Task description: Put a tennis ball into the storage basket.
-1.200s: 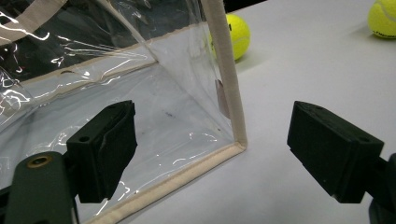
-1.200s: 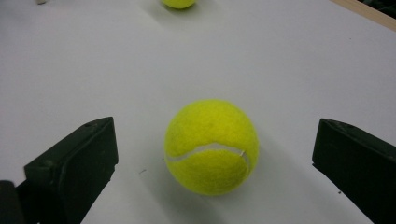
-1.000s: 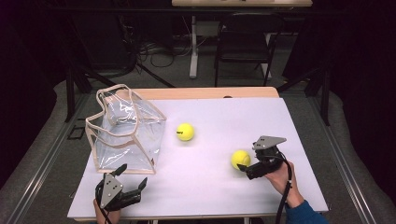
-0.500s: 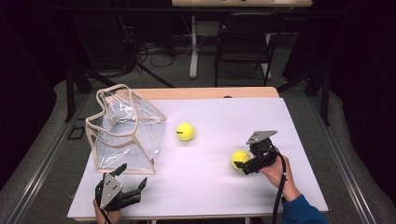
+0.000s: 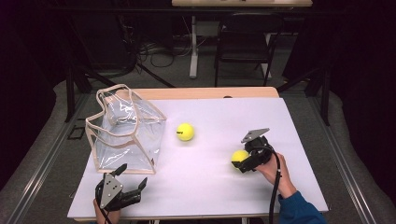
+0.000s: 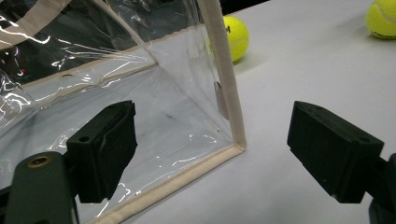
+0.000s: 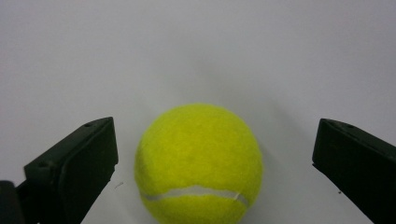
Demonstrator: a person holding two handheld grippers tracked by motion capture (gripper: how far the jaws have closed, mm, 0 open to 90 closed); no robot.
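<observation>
A yellow tennis ball [image 7: 198,163] lies on the white table between the wide-apart jaws of my right gripper [image 7: 217,149], with a gap on each side. From above, this ball [image 5: 240,157] sits at the right gripper [image 5: 243,164], right of centre. A second tennis ball [image 5: 185,131] rests mid-table beside a clear plastic bag with beige trim [image 5: 126,133]. My left gripper [image 5: 133,176] stands open near the front left edge, just in front of the bag. In the left gripper view the bag's corner seam [image 6: 229,93] rises between the jaws of that gripper [image 6: 219,144], which holds nothing.
The white table top [image 5: 210,186] ends close behind both hands at the front. A dark chair [image 5: 245,46] and a desk leg [image 5: 193,46] stand beyond the far edge, with cables on the floor. Both balls [image 6: 236,37] [image 6: 380,18] lie past the bag in the left gripper view.
My right gripper has slid a little to the left, closing in on the nearer ball so that its jaws flank it. The left gripper, bag and other ball have not moved.
</observation>
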